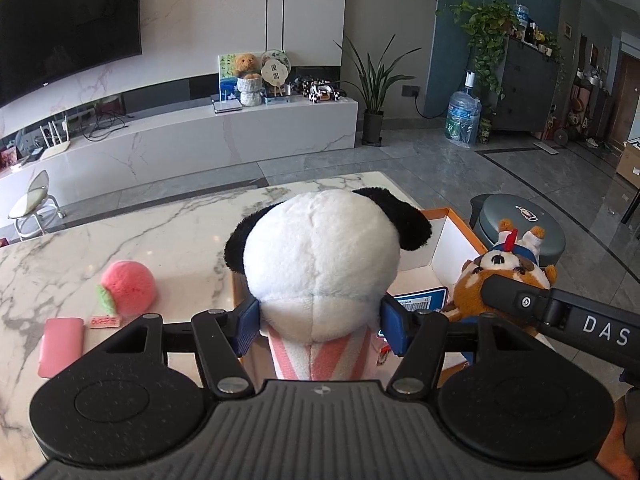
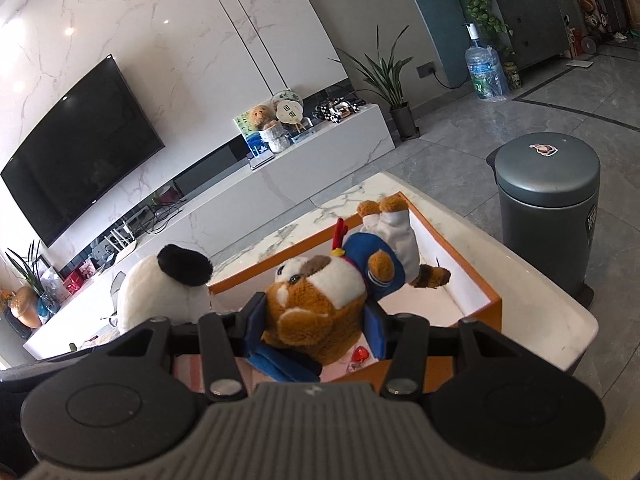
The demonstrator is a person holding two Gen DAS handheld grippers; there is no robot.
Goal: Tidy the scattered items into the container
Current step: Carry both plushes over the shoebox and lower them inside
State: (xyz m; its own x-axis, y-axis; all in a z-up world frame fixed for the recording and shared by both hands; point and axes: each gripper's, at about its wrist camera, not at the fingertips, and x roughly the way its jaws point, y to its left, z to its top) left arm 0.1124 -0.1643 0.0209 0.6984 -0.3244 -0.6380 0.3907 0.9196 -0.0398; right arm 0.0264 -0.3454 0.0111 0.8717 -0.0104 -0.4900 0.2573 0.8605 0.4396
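Marble-topped table (image 1: 120, 232) in a living room, with a dark television on the far wall, serves as the work surface; an orange box (image 2: 476, 312) with a white interior stands at its corner. Panda plush (image 1: 320, 260) is held by the left gripper (image 1: 320, 320), blue pads pressed into its neck from both sides just below the head, the striped pink body hanging back toward the gripper body; it sits above the near-left edge of the box, directly ahead of the fingers. Dog plush (image 2: 320, 308) in a blue outfit is pinched by the right gripper (image 2: 320, 332) across its brown head, pads visibly sunk into the pile, legs pointing away over the open box. Both toys are judged light, soft and compressible, not fragile and not slippery; the fabric should grip well against the pads. A narrow, firm section such as the neck or the head is the sound place to take hold, since stuffed bulk elsewhere would squash and could slide. Release over the box interior carries little risk beyond a toy resting on the rim. Left of the left gripper, well apart from the box, a pink peach plush (image 1: 128, 288) and a flat pink case (image 1: 60, 346) lie on the table, with a small pink tag (image 1: 106, 321) between them; these appear not yet tidied. Beyond the table, ahead of the right gripper, a grey bin (image 2: 548, 208) stands on the floor.
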